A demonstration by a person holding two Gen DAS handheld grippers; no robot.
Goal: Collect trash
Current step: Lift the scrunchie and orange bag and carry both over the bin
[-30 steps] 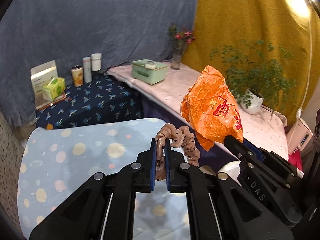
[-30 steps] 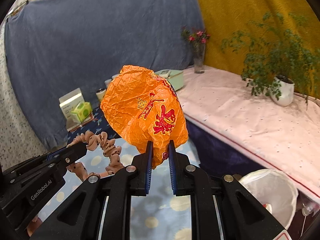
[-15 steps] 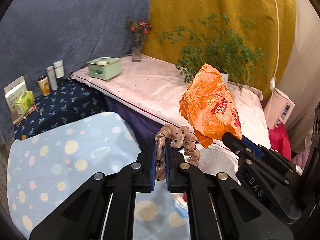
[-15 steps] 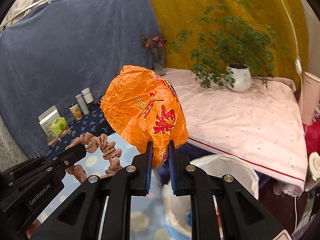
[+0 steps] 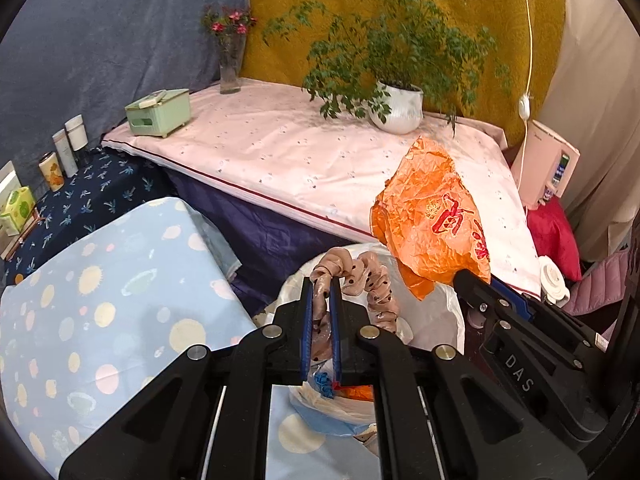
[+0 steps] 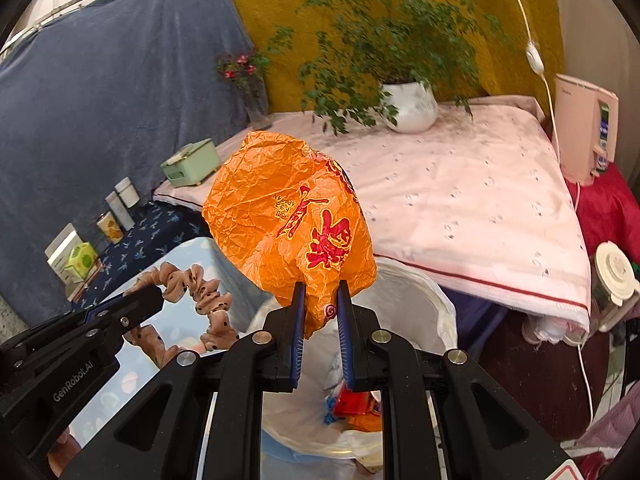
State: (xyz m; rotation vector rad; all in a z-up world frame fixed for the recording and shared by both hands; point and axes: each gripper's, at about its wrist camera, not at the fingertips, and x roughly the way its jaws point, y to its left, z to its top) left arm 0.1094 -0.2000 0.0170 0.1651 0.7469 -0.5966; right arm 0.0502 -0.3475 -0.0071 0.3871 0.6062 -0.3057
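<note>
My left gripper (image 5: 321, 284) is shut on a pink dotted scrunchie (image 5: 360, 280) and holds it above a bin lined with a white bag (image 5: 448, 304). My right gripper (image 6: 321, 292) is shut on a crumpled orange plastic bag (image 6: 288, 216) and holds it over the same bin (image 6: 420, 300). The orange bag also shows in the left wrist view (image 5: 432, 216), to the right of the scrunchie. The scrunchie also shows in the right wrist view (image 6: 200, 284), at the left. Blue and orange trash lies inside the bin (image 6: 352, 404).
A light blue dotted table (image 5: 100, 300) is at the left of the bin. A pink-covered bed (image 5: 320, 160) behind carries a potted plant (image 5: 396, 104), a green box (image 5: 158, 112) and a vase (image 5: 230, 64). A pink appliance (image 5: 548, 168) stands at the right.
Both grippers have swung right, off the blue table, with their loads. The lined bin has come into view below them.
</note>
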